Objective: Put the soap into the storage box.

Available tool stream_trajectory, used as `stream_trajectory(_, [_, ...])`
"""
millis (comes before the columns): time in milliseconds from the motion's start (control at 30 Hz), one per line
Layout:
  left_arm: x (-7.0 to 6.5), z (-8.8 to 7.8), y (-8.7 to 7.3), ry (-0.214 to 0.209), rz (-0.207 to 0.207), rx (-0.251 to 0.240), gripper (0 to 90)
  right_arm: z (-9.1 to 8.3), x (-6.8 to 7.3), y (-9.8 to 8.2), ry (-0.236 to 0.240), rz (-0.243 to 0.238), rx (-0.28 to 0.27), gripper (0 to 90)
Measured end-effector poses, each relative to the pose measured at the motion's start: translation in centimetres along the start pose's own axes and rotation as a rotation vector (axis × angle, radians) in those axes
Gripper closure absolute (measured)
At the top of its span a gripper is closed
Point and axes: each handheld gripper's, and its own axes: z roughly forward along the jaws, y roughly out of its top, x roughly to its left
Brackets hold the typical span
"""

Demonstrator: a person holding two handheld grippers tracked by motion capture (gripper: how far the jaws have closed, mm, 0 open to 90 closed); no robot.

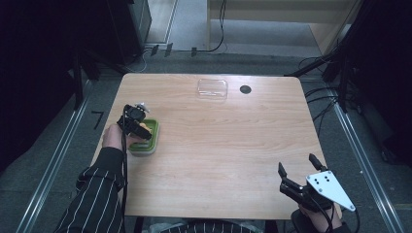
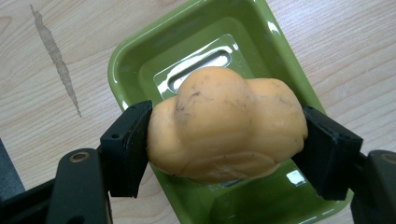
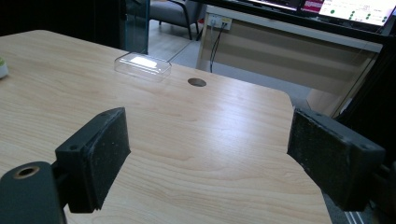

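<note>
A lumpy orange piece of dough-like food (image 2: 226, 126) is clamped between the pads of my left gripper (image 2: 224, 154), which is shut on it just above a green rectangular dish (image 2: 126, 60). In the high view the left gripper (image 1: 142, 129) hangs over the same green dish (image 1: 152, 141) at the table's left side. My right gripper (image 1: 297, 165) stands open near the front right corner with nothing between its fingers, and its pads (image 3: 95, 156) are far apart in the right gripper view.
A clear plastic lid or box (image 1: 212, 89) lies near the far edge of the wooden table (image 1: 218, 145), with a round cable hole (image 1: 245, 89) beside it. Both appear in the right gripper view too, the clear box (image 3: 143, 66) and the hole (image 3: 196, 82).
</note>
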Motion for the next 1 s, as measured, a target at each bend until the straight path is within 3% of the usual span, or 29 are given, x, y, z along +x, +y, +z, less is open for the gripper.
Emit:
stream_trajectory(600, [0.06, 0.66, 0.28, 0.013, -0.006, -0.015, 26.9, -0.01, 0.01, 0.0, -0.001, -0.001, -0.001, 13.3])
stream_trajectory(1000, [0.31, 0.76, 0.24, 0.012, -0.039, -0.028, 27.0, 0.01, 0.01, 0.01, -0.002, -0.005, 0.0, 13.3])
